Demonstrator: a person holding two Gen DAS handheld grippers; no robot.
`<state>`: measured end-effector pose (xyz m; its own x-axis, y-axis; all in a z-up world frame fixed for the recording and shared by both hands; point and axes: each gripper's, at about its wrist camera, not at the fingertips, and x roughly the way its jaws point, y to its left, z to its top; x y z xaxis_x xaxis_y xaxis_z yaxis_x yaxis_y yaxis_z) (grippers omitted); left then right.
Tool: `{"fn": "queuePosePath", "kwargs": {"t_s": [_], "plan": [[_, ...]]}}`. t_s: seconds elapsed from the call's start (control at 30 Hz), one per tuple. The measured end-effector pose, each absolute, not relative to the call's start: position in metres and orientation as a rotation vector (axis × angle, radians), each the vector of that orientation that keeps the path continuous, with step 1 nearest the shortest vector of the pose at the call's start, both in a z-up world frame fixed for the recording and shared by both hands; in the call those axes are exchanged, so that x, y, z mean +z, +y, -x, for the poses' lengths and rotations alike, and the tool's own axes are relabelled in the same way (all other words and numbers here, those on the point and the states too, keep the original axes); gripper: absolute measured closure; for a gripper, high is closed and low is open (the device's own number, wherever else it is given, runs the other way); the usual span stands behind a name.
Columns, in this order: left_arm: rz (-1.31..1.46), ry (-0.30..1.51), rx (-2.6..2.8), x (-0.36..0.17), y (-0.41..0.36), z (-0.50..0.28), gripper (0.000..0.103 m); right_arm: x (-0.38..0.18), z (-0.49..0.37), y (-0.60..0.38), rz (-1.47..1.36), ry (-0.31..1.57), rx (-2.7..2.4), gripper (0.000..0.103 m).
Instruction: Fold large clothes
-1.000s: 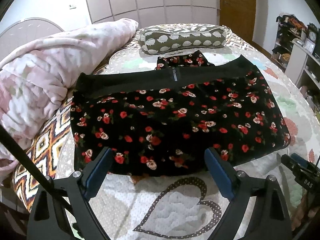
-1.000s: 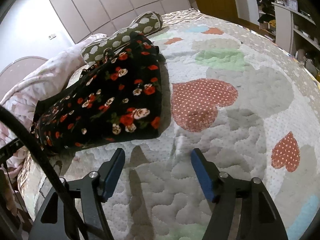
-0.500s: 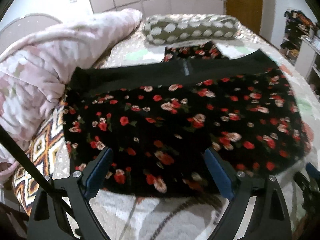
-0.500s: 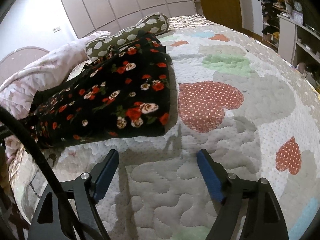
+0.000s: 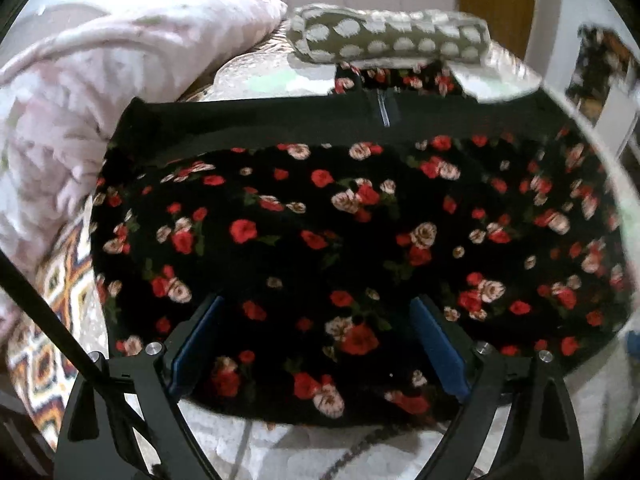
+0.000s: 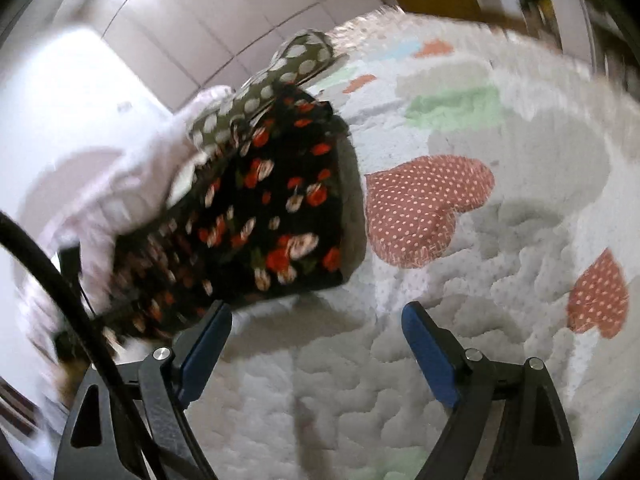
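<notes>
While both of my grippers hang over the bed, the biggest thing ahead of them is the white quilted bedspread (image 6: 500,280), stitched in wavy lines and patched with hearts; a red dotted heart (image 6: 424,204) lies just beyond my right gripper (image 6: 316,344), a little toward its right finger. That gripper is spread wide with nothing between its blue pads (image 6: 430,354), only bare quilt below.

Next in size is the black floral garment (image 5: 352,240), folded flat on the bedspread. Seen from the left wrist, it fills nearly everything ahead of my left gripper (image 5: 316,340), and its near hem runs under and between both fingers. A plain black band with a short zipper (image 5: 382,110) crosses its far edge. From the right wrist, the same garment (image 6: 272,216) sits forward and to the left, its near corner just beside the left finger's tip; I cannot tell if they touch.

My left gripper is also wide open, blue pads (image 5: 438,350) apart over the fabric, and I cannot tell whether they rest on it or hover.

A pink blanket (image 5: 100,112) is heaped to the far left of the left gripper. Beyond the garment lies an olive spotted pillow (image 5: 388,38), smaller, touching the garment's far end.
</notes>
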<state>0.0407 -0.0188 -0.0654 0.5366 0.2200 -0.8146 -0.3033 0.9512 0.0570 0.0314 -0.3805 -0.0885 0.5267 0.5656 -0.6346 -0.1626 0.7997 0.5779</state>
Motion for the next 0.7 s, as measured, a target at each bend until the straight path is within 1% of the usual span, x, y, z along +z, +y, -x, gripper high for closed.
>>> {"fn": "queuePosePath", "kwargs": {"t_s": [0.13, 0.23, 0.27, 0.33, 0.37, 0.4, 0.43, 0.47, 0.57, 0.7], "plan": [[0.189, 0.922, 0.293, -0.052, -0.011, -0.016, 0.010, -0.087, -0.062, -0.375, -0.525, 0.924, 0.486, 0.027], [0.232, 0.921, 0.291, -0.049, -0.006, -0.001, 0.010, -0.089, -0.089, -0.351, -0.554, 0.956, 0.586, 0.027], [0.243, 0.923, 0.295, -0.049, -0.004, 0.003, 0.010, -0.095, -0.103, -0.337, -0.556, 0.987, 0.615, 0.024], [0.264, 0.925, 0.308, -0.048, -0.001, 0.012, 0.010, -0.099, -0.116, -0.325, -0.530, 0.968, 0.602, 0.025], [0.269, 0.924, 0.316, -0.047, 0.001, 0.016, 0.010, -0.099, -0.121, -0.321, -0.534, 0.953, 0.595, 0.037], [0.269, 0.922, 0.325, -0.046, 0.002, 0.020, 0.010, -0.100, -0.125, -0.318, -0.555, 0.958, 0.592, 0.053], [0.266, 0.922, 0.336, -0.044, 0.003, 0.023, 0.010, -0.103, -0.130, -0.317, -0.609, 0.991, 0.624, 0.074], [0.263, 0.922, 0.344, -0.043, 0.004, 0.025, 0.010, -0.106, -0.132, -0.320, -0.667, 1.016, 0.649, 0.077], [0.259, 0.916, 0.372, -0.038, 0.010, 0.034, 0.010, -0.098, -0.124, -0.337, -0.737, 0.989, 0.670, 0.082], [0.282, 0.903, 0.383, -0.030, 0.015, 0.044, 0.010, -0.080, -0.105, -0.353, -0.726, 0.953, 0.701, 0.083]]}}
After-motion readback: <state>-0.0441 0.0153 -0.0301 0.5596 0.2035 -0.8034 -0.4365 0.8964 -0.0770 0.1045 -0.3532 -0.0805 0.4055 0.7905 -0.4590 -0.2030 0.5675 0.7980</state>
